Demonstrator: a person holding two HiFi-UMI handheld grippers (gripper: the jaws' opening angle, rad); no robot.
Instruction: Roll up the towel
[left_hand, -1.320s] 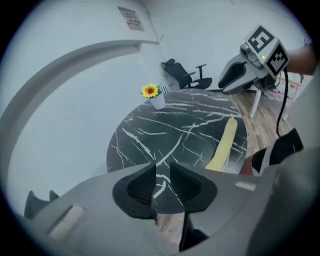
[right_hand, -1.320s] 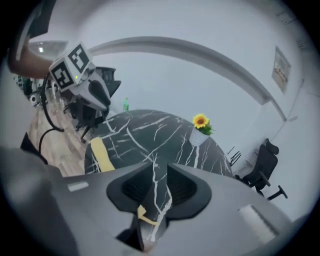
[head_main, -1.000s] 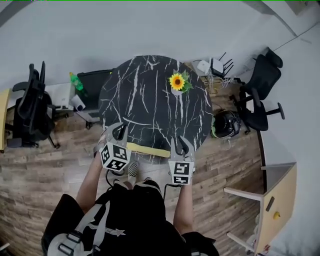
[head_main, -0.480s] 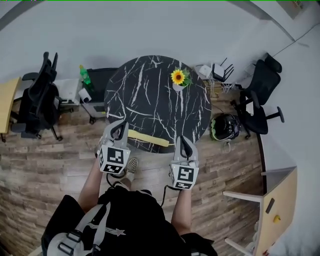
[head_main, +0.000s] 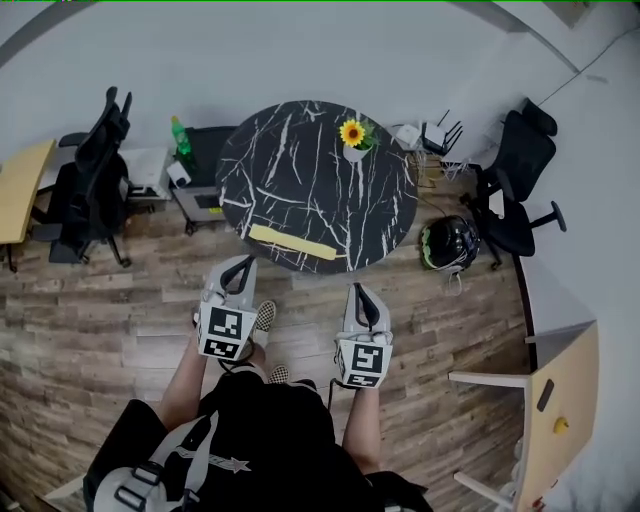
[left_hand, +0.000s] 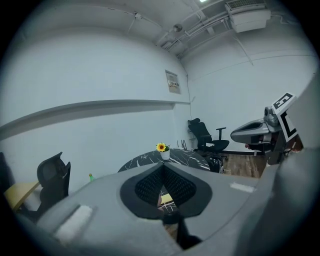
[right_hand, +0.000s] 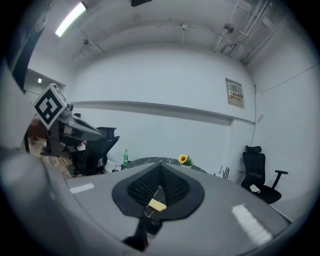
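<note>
Since left gripper (head_main: 240, 267) and right gripper (head_main: 362, 296) hang shut and empty at lower centre, off the table (head_main: 300, 170), the rolled towel (head_main: 292, 241) at its lower edge may uncurl, nothing pinning it.

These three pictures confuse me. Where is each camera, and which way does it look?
Head view: on the person's head, looking steeply down at the table and yellow towel; arms, left gripper and right gripper show.
Left gripper view: on the left gripper, looking along its shut jaws at the table; right gripper at right.
Right gripper view: on the right gripper, facing the table too; left gripper at left.
All three share the sunflower.
</note>
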